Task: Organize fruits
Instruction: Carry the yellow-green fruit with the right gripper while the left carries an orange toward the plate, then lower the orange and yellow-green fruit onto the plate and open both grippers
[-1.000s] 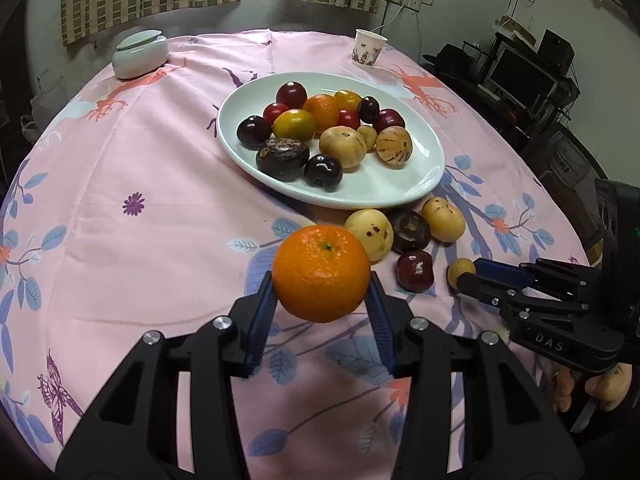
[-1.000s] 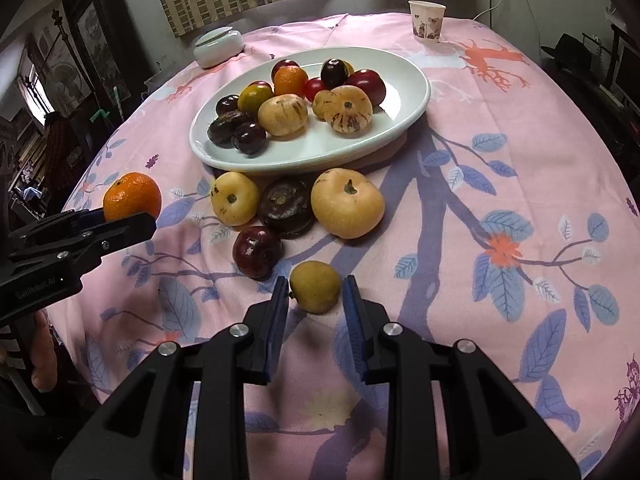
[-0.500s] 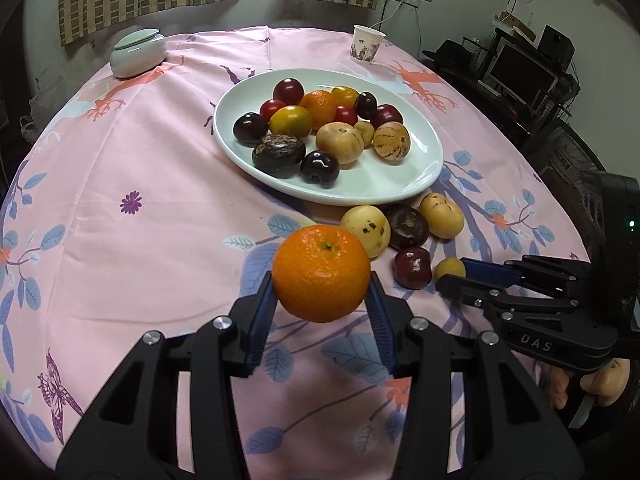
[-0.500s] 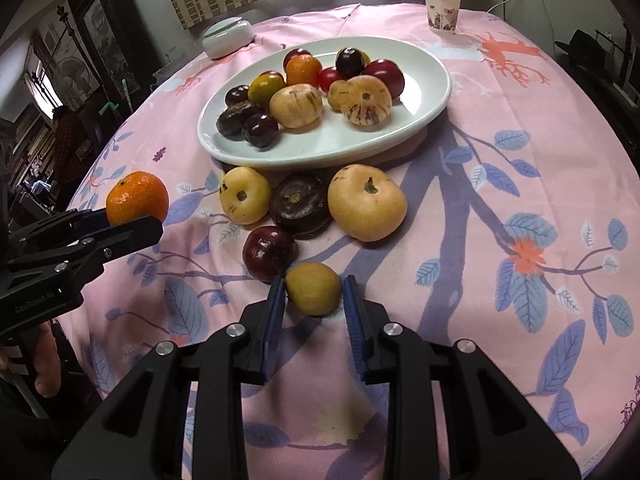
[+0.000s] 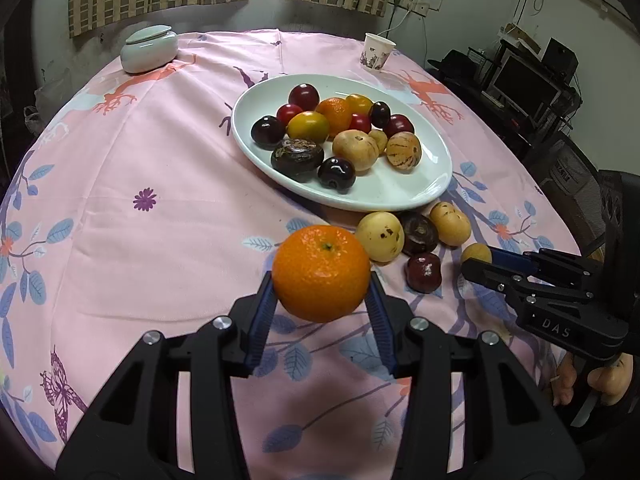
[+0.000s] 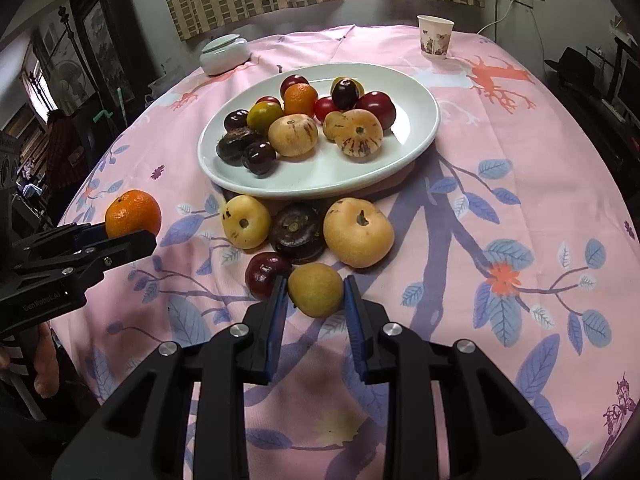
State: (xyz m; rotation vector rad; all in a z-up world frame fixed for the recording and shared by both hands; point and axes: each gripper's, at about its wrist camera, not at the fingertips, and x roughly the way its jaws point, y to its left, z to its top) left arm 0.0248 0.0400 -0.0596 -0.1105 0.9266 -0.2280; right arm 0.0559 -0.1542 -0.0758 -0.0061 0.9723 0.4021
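My left gripper (image 5: 321, 285) is shut on an orange tangerine (image 5: 321, 273), held above the pink cloth; from the right wrist the tangerine (image 6: 133, 213) shows at far left. My right gripper (image 6: 315, 292) is shut on a small yellow-brown fruit (image 6: 315, 289); in the left wrist view that fruit (image 5: 475, 254) peeks out at its fingertips. A white oval plate (image 6: 416, 98) holds several red, dark, orange and striped fruits. In front of it lie a yellow fruit (image 6: 245, 221), a dark mangosteen (image 6: 298, 233), a large yellow fruit (image 6: 358, 232) and a dark red plum (image 6: 266, 274).
A pale lidded jar (image 5: 149, 49) and a paper cup (image 5: 378, 53) stand at the table's far side. Shelves with a monitor (image 5: 524, 88) stand beyond the right edge. A hand (image 5: 608, 376) holds the right gripper's handle.
Both grippers keep their grip. The right gripper with its small fruit has edged closer to the loose fruits in front of the plate; the left view shifted only slightly.
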